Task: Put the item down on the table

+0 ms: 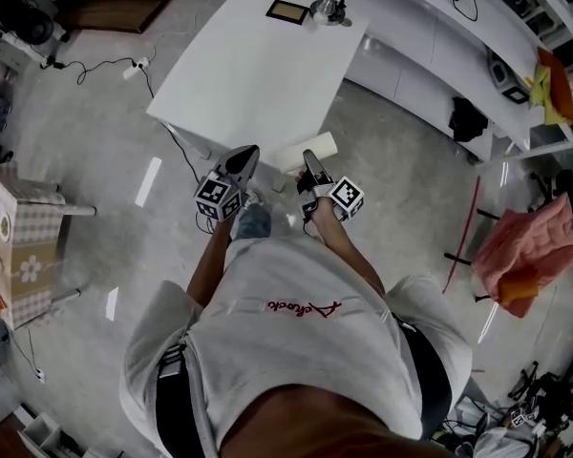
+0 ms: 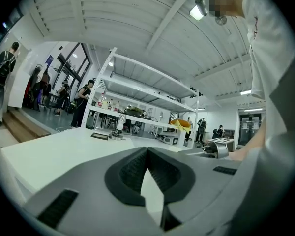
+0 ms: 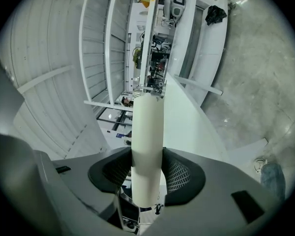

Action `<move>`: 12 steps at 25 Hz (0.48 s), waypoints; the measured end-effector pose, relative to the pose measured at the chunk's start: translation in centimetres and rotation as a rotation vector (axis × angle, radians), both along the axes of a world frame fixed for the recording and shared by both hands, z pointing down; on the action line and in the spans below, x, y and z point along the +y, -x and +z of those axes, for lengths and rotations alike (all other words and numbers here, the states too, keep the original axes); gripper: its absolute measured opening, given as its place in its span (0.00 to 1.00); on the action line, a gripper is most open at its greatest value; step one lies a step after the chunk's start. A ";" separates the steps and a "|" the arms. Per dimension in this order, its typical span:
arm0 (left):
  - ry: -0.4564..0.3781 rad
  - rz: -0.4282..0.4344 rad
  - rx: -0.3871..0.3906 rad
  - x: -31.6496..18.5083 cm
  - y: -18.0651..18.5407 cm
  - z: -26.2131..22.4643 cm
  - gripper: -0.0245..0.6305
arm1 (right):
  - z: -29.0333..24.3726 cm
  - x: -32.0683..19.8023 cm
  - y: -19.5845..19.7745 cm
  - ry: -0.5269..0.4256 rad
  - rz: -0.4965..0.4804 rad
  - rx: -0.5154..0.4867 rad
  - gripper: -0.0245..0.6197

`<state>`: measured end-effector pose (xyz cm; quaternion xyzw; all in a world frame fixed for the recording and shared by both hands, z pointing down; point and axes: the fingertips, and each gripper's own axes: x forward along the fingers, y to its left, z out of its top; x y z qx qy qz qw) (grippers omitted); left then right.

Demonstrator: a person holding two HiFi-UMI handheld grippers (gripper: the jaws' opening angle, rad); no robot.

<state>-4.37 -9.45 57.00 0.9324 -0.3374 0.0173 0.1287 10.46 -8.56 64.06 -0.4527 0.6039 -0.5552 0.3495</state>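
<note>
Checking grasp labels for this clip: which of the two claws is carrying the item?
The right claw: it is clamped on a white cylinder that sticks out ahead of it. The left claw is shut with nothing in it.

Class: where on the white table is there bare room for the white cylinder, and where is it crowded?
Nearly all of the white table is bare: the near corner, the middle and the left side. Only the far edge is crowded, where a dark frame and a metal object sit side by side. The white cylinder fits anywhere nearer.
</note>
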 end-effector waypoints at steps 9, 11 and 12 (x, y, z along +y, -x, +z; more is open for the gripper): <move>0.011 0.023 0.003 -7.7 1.2 -0.8 0.06 | -1.6 -8.0 1.6 -0.010 0.007 0.012 0.33; 0.012 0.030 0.006 -9.1 1.4 -0.8 0.06 | -1.6 -9.2 1.8 -0.008 0.014 0.013 0.33; 0.012 0.033 0.008 -9.7 1.6 -0.7 0.06 | -1.5 -9.8 2.0 -0.006 0.018 0.013 0.33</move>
